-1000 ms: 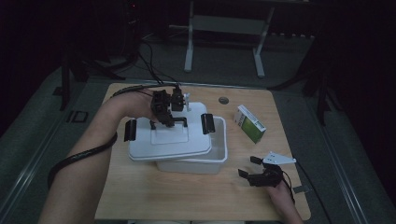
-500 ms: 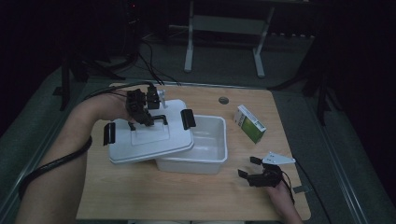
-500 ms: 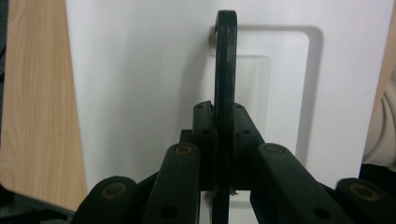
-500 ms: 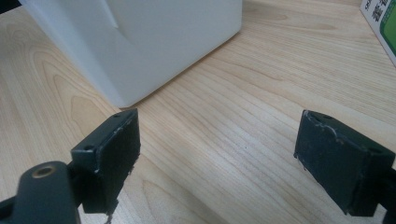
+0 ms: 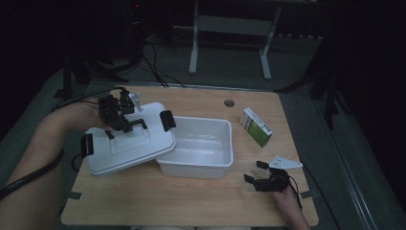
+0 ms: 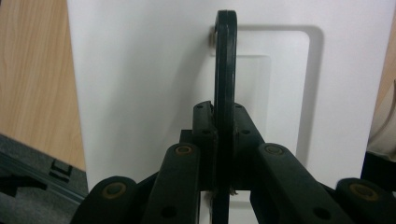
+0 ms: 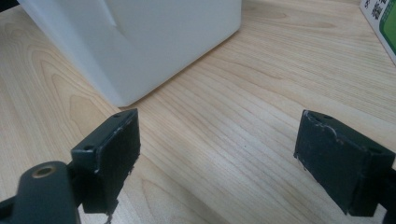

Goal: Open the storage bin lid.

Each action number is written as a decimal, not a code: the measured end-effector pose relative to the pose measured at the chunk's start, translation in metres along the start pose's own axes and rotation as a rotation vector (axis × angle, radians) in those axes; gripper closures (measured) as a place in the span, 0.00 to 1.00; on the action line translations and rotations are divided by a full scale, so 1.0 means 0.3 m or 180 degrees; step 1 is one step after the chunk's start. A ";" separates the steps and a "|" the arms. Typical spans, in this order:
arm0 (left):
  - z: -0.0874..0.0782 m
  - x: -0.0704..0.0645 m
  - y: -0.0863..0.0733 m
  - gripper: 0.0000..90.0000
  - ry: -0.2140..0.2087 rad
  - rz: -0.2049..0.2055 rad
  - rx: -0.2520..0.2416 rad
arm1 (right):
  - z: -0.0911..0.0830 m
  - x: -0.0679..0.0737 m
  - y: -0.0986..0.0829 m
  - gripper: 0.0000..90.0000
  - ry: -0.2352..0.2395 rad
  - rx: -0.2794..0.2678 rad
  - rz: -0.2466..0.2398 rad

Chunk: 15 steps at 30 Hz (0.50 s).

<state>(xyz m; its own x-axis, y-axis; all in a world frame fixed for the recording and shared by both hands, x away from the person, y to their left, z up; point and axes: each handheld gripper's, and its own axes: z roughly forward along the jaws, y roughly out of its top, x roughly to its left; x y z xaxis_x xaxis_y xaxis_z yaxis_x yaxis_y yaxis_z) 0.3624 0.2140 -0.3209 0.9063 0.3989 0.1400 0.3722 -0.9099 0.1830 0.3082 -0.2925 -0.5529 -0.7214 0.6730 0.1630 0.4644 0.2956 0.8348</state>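
Item: white rectangular plastic lid (image 5: 127,143) with 2 black end clips and 1 black arched carry handle (image 6: 224,70). Location: left half of the table, tilted, its right edge resting on the rim of the open white plastic tub (image 5: 198,146); the tub sits at 3 o'clock from the lid.

Handling: you likely have a light, stiff, thin shell, smooth and probably slippery on its flat faces. Judge it prone to swinging when hung from 1 point. Take hold at the handle, mid-span, as you do now.

Tools: your left gripper (image 5: 116,115) is clamped narrow on the handle, jaws pressed to either side. Your right gripper (image 5: 265,179) rests low at 5 o'clock from the tub, jaws spread wide, holding nothing.

Nearby: green and white carton (image 5: 256,127) at 2 o'clock from the tub, well apart from the lid.
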 end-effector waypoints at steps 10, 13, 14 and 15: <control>0.010 0.016 -0.113 0.93 0.0020 -0.0223 0.0035 | 0.001 0.000 0.000 0.15 -0.0002 0.0000 0.0007; 0.033 0.016 -0.145 0.93 -0.0001 -0.0273 0.0091 | 0.002 0.001 0.001 0.15 0.0000 0.0005 0.0001; 0.038 0.019 -0.153 0.93 -0.0008 -0.0291 0.0095 | 0.002 0.001 0.001 0.15 -0.0002 0.0008 -0.0004; 0.055 0.022 -0.173 0.93 -0.0018 -0.0330 0.0126 | 0.001 0.000 0.001 0.15 0.0002 0.0000 0.0010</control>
<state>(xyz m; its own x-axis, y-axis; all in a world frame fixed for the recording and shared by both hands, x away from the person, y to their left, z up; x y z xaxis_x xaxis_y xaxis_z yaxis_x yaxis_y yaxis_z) 0.3523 0.2620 -0.3456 0.8635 0.4906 0.1166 0.4716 -0.8676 0.1577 0.3083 -0.2921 -0.5529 -0.7203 0.6736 0.1659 0.4666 0.2935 0.8344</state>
